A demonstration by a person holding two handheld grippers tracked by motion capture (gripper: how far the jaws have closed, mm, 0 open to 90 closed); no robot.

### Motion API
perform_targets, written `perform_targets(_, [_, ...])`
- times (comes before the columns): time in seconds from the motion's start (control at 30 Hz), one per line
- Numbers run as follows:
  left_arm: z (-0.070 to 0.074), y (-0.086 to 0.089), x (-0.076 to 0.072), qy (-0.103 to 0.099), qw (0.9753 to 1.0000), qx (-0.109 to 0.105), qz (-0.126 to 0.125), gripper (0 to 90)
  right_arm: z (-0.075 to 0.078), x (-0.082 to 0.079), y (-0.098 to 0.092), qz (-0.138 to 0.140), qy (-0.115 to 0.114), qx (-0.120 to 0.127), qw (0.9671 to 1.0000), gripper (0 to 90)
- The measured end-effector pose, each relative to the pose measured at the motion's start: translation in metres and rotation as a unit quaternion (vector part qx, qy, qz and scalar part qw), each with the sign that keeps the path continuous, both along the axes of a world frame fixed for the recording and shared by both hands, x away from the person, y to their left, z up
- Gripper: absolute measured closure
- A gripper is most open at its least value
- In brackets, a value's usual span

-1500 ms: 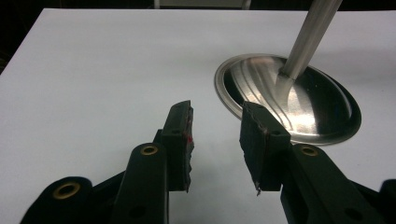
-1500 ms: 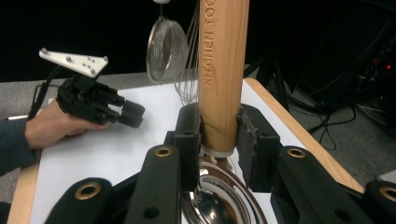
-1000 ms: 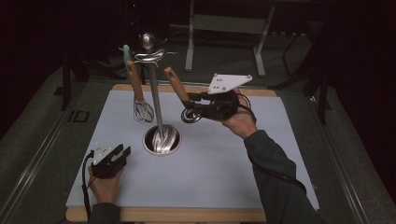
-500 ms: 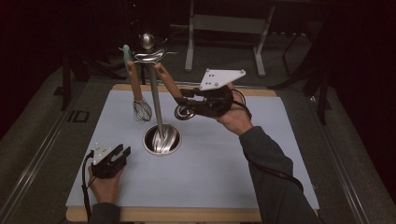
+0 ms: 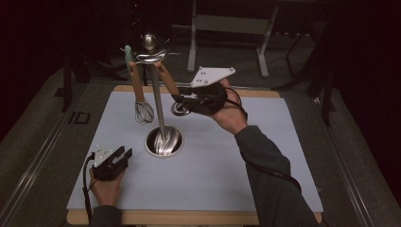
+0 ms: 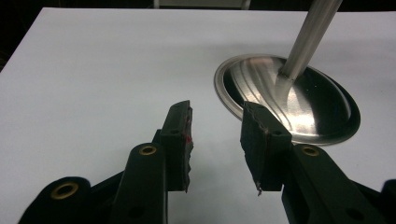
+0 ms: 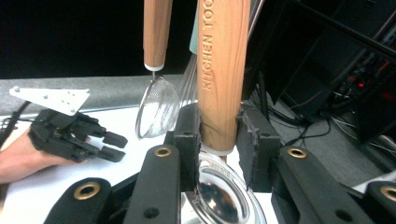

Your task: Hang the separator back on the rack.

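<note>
The right gripper (image 5: 182,100) has its jaws closed on the wooden handle of a ladle (image 7: 223,74), lifted near the stand's top hooks (image 5: 151,56); hanging seems unfinished. The whisk (image 5: 142,106) already hangs. The left gripper (image 5: 120,156) rests on the table (image 5: 283,156), jaws apart and empty.

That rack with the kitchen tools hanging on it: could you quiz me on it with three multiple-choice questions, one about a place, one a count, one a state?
1. Where does the rack's round base stand?
A. on the white mat
B. on the floor
C. on a shelf

2. How many wooden handles hang from the rack?
A. one
B. two
C. four

3. What is the right gripper doing?
A. lying open on the mat
B. clamping a wooden handle
C. holding a cup

Answers:
1 A, the base sits on the mat.
2 B, the whisk and the ladle each have one.
3 B, its jaws press both sides of the ladle handle; the left gripper rests open.
</note>
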State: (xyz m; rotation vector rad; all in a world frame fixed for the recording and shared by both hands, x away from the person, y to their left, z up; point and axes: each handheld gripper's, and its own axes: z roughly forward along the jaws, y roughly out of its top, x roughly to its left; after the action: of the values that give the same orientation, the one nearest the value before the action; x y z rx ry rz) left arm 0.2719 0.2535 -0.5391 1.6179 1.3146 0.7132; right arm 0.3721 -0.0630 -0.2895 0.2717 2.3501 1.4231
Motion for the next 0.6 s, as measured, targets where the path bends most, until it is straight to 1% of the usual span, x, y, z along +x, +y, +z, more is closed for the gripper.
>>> perform_targets(0.07, [0.0,-0.0001,0.0,0.0,1.0,0.0,0.0,63.7,-0.0007,-0.0008,0.0023,-0.005,-0.003,-0.005,1.0,70.3])
perform_targets(0.13, [0.0,-0.0002,-0.0001,-0.001,1.0,0.0,0.001,63.7,-0.0019,-0.0023,0.0049,-0.013,-0.015,-0.014,0.9997,70.0])
perform_targets(0.27, [0.0,-0.0001,-0.0003,-0.001,1.0,-0.001,0.001,63.7,-0.0015,-0.002,0.0065,-0.01,-0.009,-0.012,0.9998,69.4])
perform_targets(0.33, [0.0,0.0,-0.0002,-0.001,1.0,-0.001,0.001,63.7,-0.002,-0.0028,0.0086,-0.005,-0.008,-0.009,0.9999,63.4])
perform_targets(0.43, [0.0,0.0,-0.0003,-0.001,1.0,-0.001,0.001,63.7,-0.0019,-0.0042,0.0073,-0.002,-0.012,-0.006,0.9999,63.3])
perform_targets(0.6, [0.0,-0.0001,-0.0004,-0.001,1.0,-0.001,0.001,63.7,-0.0022,-0.0035,0.0036,-0.002,-0.007,-0.005,1.0,62.7])
